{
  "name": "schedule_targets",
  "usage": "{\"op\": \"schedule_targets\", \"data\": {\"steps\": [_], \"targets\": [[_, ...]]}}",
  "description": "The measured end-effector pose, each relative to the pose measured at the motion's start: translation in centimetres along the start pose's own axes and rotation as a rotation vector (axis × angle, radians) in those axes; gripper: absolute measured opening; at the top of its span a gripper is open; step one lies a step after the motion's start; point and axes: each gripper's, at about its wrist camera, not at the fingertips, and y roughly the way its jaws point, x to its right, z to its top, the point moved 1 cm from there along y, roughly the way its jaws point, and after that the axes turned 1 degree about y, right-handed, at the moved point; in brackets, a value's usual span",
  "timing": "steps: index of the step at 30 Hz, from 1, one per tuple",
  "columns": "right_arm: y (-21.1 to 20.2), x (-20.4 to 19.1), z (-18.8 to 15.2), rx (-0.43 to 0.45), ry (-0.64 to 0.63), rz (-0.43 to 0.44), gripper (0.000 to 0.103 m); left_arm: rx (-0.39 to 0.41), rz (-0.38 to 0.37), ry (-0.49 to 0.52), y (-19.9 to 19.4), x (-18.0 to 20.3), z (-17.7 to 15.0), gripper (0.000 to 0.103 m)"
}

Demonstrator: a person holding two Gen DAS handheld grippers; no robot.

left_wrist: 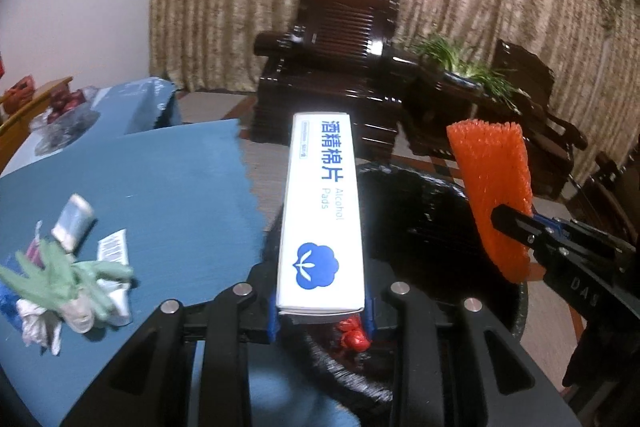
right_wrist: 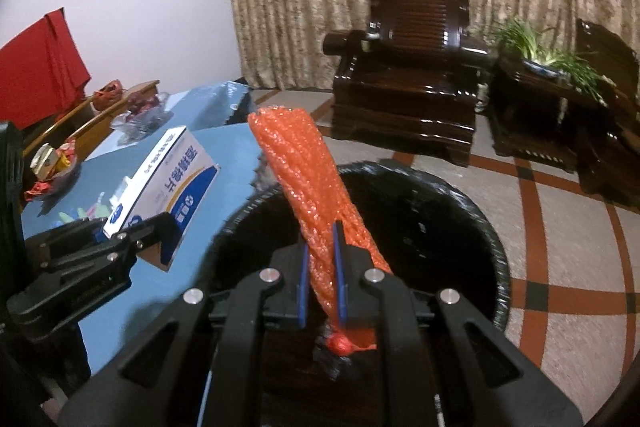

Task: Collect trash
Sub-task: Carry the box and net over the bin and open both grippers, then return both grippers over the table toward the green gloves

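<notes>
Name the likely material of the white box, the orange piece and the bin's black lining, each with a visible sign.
Alcohol pads box: likely thin printed cardboard, with crisp folded edges and a matte white face. Orange foam net: probably soft foam mesh, with ribbed strands pinched flat between the pads. Bin liner: seemingly thin glossy plastic film, wrinkled over the rim.

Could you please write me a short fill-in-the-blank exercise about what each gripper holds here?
1. The left gripper is shut on a white box labelled Alcohol ____.
2. The right gripper is shut on a foam net coloured ____.
3. Both items hang over a bin lined with a ____ bag.

Missing words: Pads; orange; black
</notes>
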Motion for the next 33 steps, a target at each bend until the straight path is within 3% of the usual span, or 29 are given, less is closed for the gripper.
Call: {"op": "schedule_targets", "data": {"steps": [9,12,14,16,20,23,28,33], "targets": [[1.2,3.6,-1.9,-0.041,0.058,-0.05,0.01,-0.031,-0.076,0.042,3.2,3.6,0.7,0.03],[1.7,4.4,-2.4,-0.058,0.064,-0.074,0.016,-0.039,-0.101,0.041,4.0,4.1,0.7,0.032],[1.8,4.8,-2.8,-0.059,0.068,-0.094,0.043,-0.046,-0.115,0.029,4.3,4.1,0.7,0.042],[1.6,5.2,-3.2,-0.049,0.074,-0.111,0.054,-0.034,-0.115,0.021,4.0,3.8,0.6,0.062],[0.8,5.1,-3.3,-0.011,0.072,-0.142,0.087,-0.025,-0.109,0.013,3.6,3.2,0.6,0.069],[0.0,4.8,-3.1,0.019,0.077,-0.138,0.095,-0.008,-0.092,-0.008,2.6,2.1,0.7,0.074],[-0.7,3.6,-2.2,0.044,0.073,-0.12,0.098,0.046,-0.025,-0.028,-0.1,-0.2,0.8,0.089],[-0.7,1.2,-1.3,0.049,0.057,-0.081,0.098,0.079,0.034,-0.052,-2.9,-2.7,0.5,0.096]]}}
